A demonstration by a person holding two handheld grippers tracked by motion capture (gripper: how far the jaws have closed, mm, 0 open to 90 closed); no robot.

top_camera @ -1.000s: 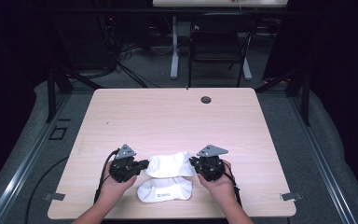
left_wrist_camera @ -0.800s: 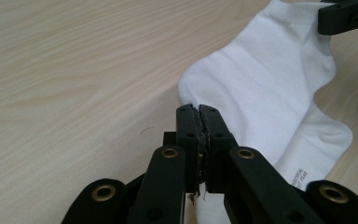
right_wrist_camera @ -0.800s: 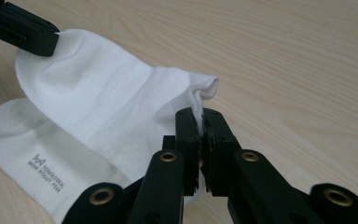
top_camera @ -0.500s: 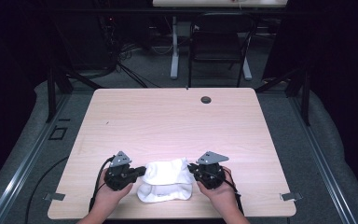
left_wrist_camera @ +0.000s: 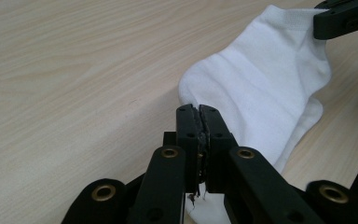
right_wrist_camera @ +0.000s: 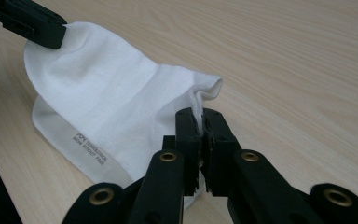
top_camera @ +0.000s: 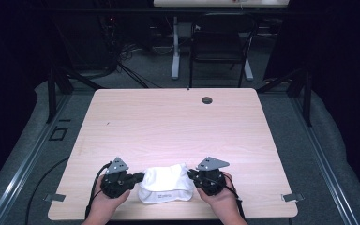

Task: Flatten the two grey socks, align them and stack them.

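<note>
White sock [top_camera: 165,183] at near edge, pinched by left gripper [top_camera: 138,177] & right gripper [top_camera: 191,176]; prob mid-fold, next: lay flat, release.

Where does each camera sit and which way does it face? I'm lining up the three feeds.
High view: above the near edge, looking forward and down on the pale wooden table; hands and both grippers show.
Left gripper view: on the left gripper, facing along its shut jaws across the white fabric sock.
Right gripper view: on the right gripper, facing the opposite way.
Shared: the sock, each gripper view catching the other's jaws.
</note>
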